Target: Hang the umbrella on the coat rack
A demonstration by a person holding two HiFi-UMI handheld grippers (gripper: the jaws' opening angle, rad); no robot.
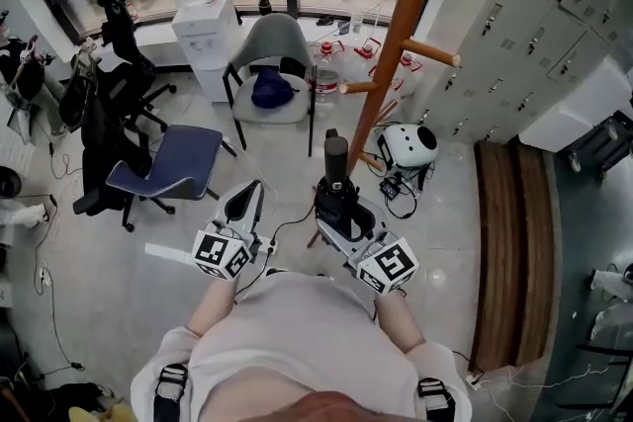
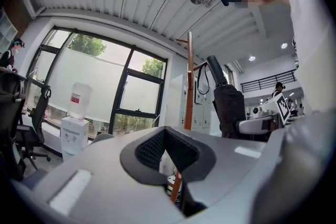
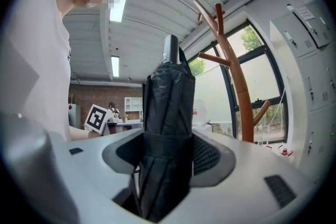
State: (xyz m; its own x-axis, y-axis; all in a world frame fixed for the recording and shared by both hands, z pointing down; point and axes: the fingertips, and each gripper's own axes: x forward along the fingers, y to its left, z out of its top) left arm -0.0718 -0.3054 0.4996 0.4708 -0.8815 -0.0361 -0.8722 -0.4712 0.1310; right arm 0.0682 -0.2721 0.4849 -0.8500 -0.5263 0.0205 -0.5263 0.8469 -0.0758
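In the head view my right gripper (image 1: 336,203) is shut on a folded black umbrella (image 1: 336,175), which stands upright between its jaws with its handle on top. The right gripper view shows the umbrella (image 3: 167,128) filling the gap of that gripper (image 3: 167,153), both pads pressing its folds. The wooden coat rack (image 1: 401,35) rises just beyond and right of the umbrella, pegs sticking out; its trunk (image 3: 239,97) shows right of the umbrella. My left gripper (image 1: 245,205) is shut and empty, level beside the right one. From the left gripper (image 2: 165,145) I see the umbrella (image 2: 228,107) and the rack pole (image 2: 188,86).
A blue-seated office chair (image 1: 168,163) stands at the left, a grey chair (image 1: 269,64) and a water dispenser (image 1: 203,25) by the window. A white helmet (image 1: 408,145) and cables lie at the rack's foot. Grey lockers (image 1: 534,25) and a wooden bench (image 1: 509,252) line the right.
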